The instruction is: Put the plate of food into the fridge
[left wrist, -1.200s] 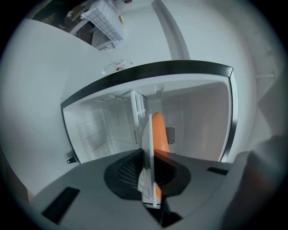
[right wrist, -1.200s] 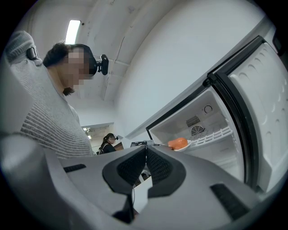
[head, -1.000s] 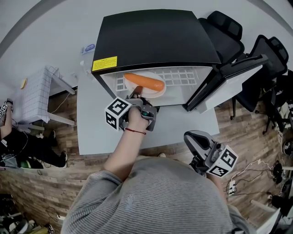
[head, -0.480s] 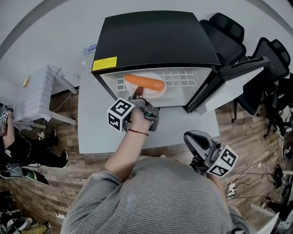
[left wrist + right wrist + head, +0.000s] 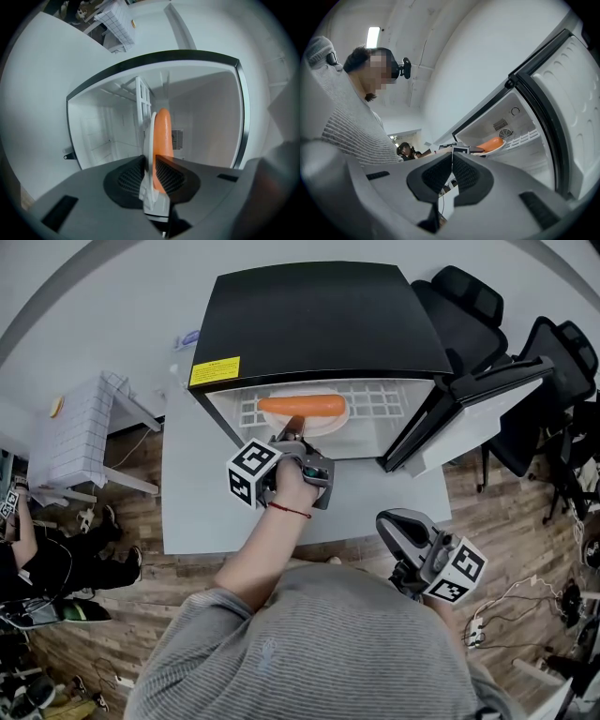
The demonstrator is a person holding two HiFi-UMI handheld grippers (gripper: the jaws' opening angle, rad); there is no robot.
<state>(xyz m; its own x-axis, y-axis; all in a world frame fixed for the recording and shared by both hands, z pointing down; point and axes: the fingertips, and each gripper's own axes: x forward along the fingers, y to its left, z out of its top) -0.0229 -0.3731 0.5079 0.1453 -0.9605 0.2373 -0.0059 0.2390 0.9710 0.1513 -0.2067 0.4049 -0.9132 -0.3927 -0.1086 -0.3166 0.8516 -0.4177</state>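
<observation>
Plate with the carrot is sitting on the wire shelf inside the fridge. The door is hanging open to the right.

I am holding the left gripper at the plate's near rim. Its own view is giving me what the head view cannot. The rim is standing edge-on between the fingers, which have just been opening. The pads seem to be sitting just clear of the rim, though the gap is narrow and I am not sure of it. That view is rolled on its side, so the shelf is reading as upright. It is also showing a vent grille on the fridge's back wall.

The right gripper is hanging low beside my torso, well apart from the fridge and off the near edge of the desk. Its view is showing the fingers pressed together with nothing between them. It is catching the plate and carrot from the side. It is also catching a ceiling light and a second person far behind, neither of them in the head view.

Writing: a yellow label is sitting on the front edge of the fridge top, its print too small to read. Black-and-white square markers are showing on the left cube and on the right one.
</observation>
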